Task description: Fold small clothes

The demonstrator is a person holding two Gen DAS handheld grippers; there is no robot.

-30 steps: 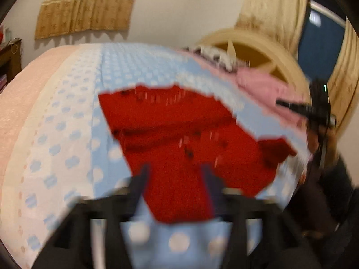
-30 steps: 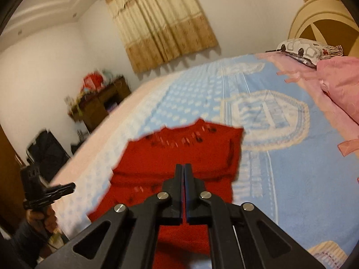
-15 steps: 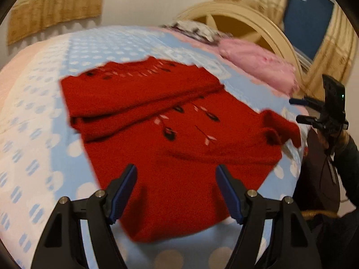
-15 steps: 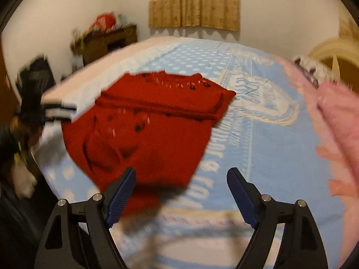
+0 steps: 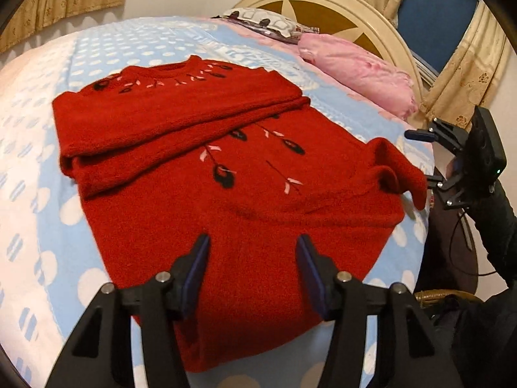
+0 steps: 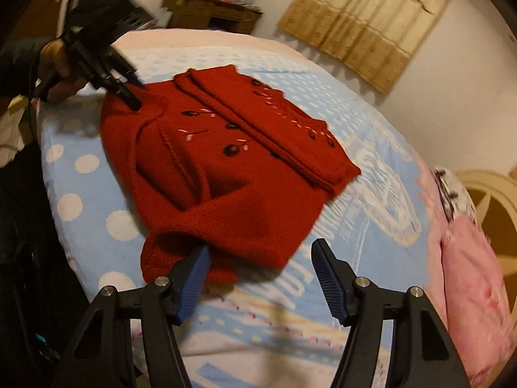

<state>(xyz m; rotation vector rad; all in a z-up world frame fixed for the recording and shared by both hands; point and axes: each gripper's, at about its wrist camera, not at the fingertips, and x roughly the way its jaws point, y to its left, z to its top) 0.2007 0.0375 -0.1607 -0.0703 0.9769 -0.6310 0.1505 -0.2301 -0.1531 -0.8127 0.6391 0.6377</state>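
Note:
A red knit sweater [image 5: 226, 177] with black and pink embroidery lies on the bed, its upper part folded over across the chest. It also shows in the right wrist view [image 6: 232, 161], with a sleeve tucked over the body and a cuff at the near edge. My left gripper [image 5: 252, 258] is open and empty, just above the sweater's near hem. My right gripper [image 6: 260, 258] is open and empty, at the sweater's side edge. The right gripper also shows in the left wrist view [image 5: 452, 161] beyond the bed's right edge; the left gripper shows in the right wrist view [image 6: 126, 87].
The bed has a blue and white dotted blanket [image 5: 58, 226]. A pink pillow [image 5: 358, 74] and a patterned pillow [image 5: 265, 26] lie by the cream headboard [image 5: 323, 6]. A dark cabinet [image 6: 210, 13] stands by the wall. Curtains [image 6: 362, 22] hang behind.
Both grippers have opened and let go of the sweater, which now lies folded on the bed. Both have drawn back from it.

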